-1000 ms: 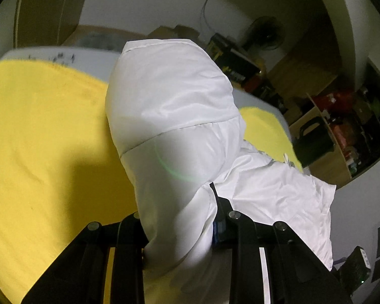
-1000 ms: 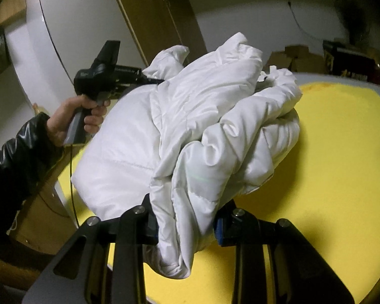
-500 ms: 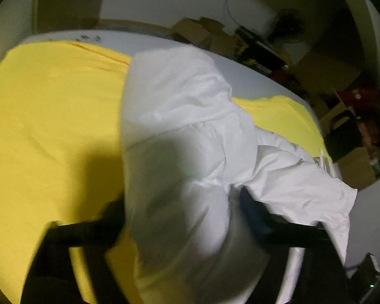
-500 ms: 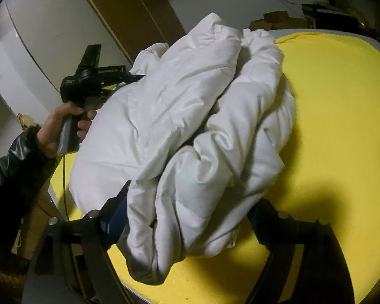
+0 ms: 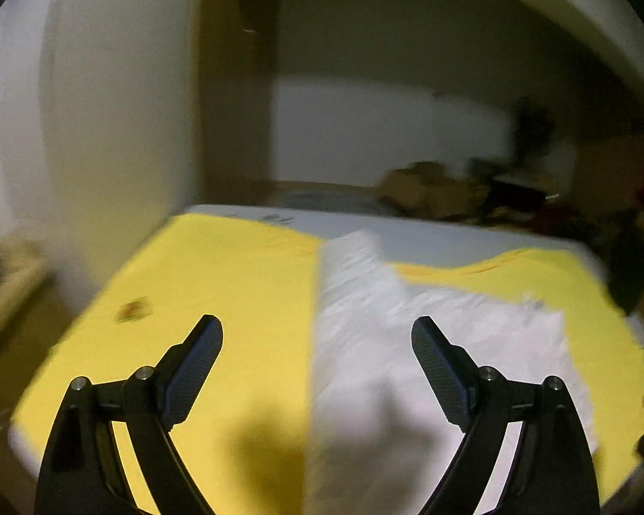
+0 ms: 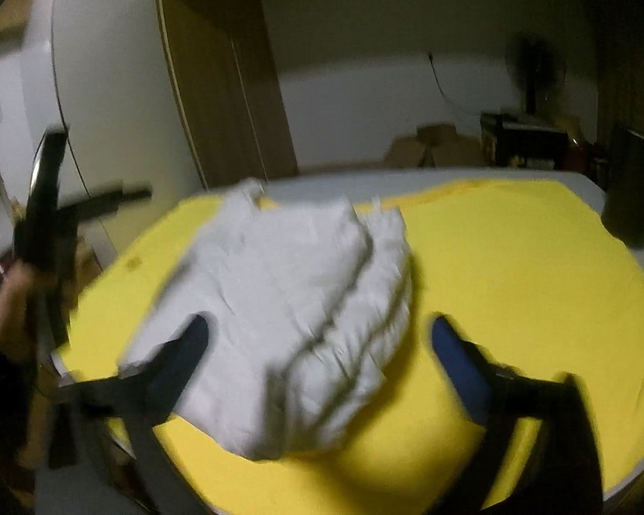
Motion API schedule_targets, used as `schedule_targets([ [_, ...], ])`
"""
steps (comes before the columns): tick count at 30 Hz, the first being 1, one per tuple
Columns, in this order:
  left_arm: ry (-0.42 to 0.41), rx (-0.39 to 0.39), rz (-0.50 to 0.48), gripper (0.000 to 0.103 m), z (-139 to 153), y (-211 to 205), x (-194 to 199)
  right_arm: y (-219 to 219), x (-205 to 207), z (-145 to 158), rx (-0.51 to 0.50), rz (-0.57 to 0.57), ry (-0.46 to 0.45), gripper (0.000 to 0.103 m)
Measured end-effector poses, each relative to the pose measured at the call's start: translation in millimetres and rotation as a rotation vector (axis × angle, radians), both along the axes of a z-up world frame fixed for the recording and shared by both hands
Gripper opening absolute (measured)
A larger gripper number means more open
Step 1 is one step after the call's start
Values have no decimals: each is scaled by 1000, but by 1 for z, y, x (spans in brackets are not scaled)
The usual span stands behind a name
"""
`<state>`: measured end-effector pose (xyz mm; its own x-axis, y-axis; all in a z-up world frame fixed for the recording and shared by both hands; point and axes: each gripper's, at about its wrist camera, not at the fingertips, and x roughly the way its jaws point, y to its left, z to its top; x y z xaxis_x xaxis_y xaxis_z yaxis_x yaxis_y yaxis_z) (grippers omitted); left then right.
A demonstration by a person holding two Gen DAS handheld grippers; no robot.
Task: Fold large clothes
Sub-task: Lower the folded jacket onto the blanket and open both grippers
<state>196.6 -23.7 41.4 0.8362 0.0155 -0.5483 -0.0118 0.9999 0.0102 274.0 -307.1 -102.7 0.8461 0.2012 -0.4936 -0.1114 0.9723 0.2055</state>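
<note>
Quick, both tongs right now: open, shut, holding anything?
Left tongs: open, holding nothing; the white jacket lies on the yellow cloth below.
Right tongs: jaws opening, nothing gripped; jacket lies released beyond them.

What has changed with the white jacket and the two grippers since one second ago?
Both grippers let go: the left gripper stands open and backed off; the right gripper's jaws are opening. The white jacket dropped onto the yellow cloth. The cloth stayed put.
</note>
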Motion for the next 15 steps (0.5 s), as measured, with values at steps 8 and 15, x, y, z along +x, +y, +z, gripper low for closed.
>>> schedule_targets([
  [8,79,49,12,91,8,-11,-84,31,-15,5,-63,7,18,103],
  [15,67,72,32,91,11,-15,-143,48,-56,7,-103,3,-49,103],
])
